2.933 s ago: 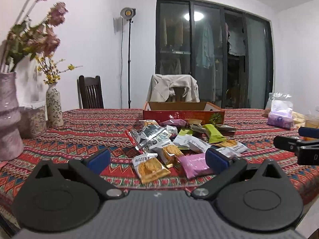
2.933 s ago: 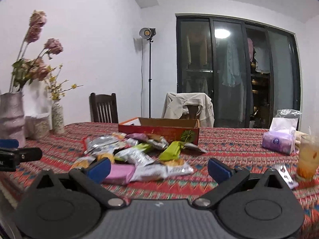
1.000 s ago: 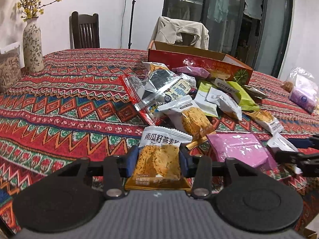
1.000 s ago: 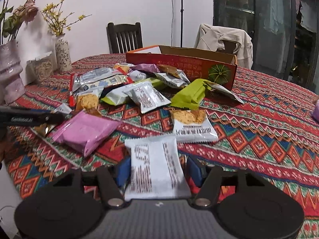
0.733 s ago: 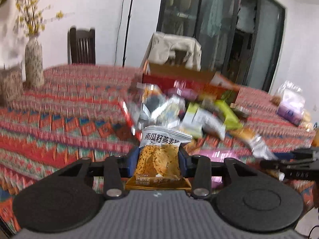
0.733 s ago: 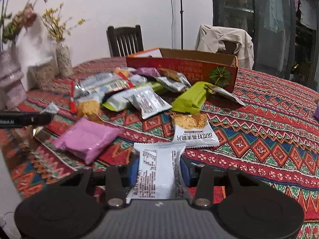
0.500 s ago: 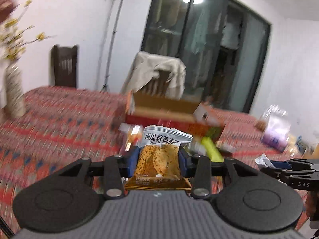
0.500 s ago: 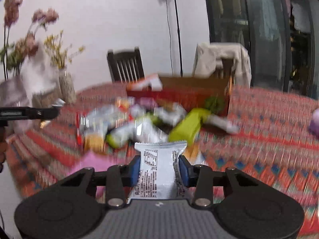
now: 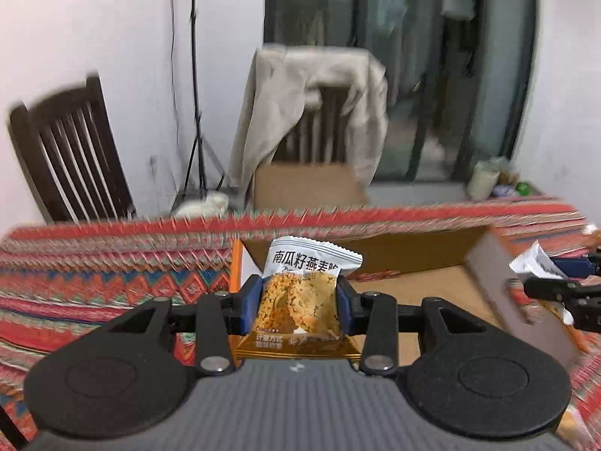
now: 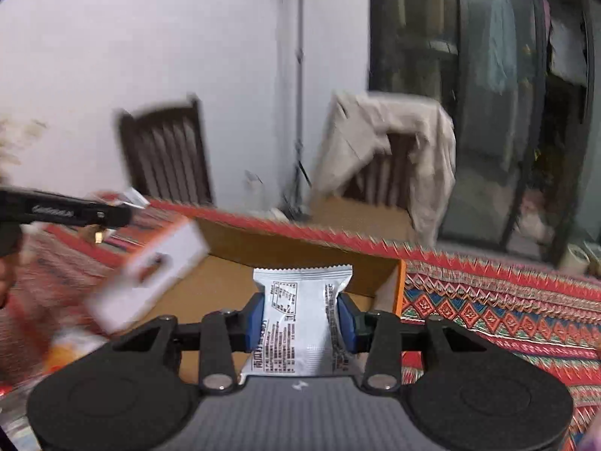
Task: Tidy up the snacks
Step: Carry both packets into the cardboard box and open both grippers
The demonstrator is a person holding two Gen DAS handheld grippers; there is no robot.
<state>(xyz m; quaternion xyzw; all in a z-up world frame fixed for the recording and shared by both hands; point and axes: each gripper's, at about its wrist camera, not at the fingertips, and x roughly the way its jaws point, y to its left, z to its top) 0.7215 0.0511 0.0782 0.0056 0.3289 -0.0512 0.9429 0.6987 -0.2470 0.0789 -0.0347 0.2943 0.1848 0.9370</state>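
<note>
Left wrist view: the left gripper (image 9: 299, 302) is clamped on a cracker packet (image 9: 300, 293), white at the top with printed characters and a picture of golden crackers below, its blue pads pressing the packet's two sides. The packet stands upright between them, held above the open cardboard box (image 9: 413, 293), whose brown floor and back wall show just behind it. The box sits on a bench draped in a red patterned cloth (image 9: 112, 263). At the right edge the right gripper (image 9: 556, 278) comes into frame with a white wrapper (image 9: 533, 263) in it, over the box's right wall. Beyond the bench stand a dark wooden chair (image 9: 64, 150) and a second chair hung with a beige jacket (image 9: 311, 112), before dark glass doors (image 9: 432, 56). The background is smeared by motion blur.

Right wrist view: the right gripper (image 10: 299, 317) is closed on a white snack packet (image 10: 300, 323), its printed back facing the camera, the blue pads squeezing both edges. Its jaws have just been closing on this packet. It is held above the cardboard box (image 10: 300, 259), near the box's orange-edged right wall. The box's white flap (image 10: 150, 267) is blurred at left. The left gripper (image 10: 124, 214) reaches in from the left edge at the level of the box's far corner. The cloth-covered bench (image 10: 488, 308) stretches away to the right.
</note>
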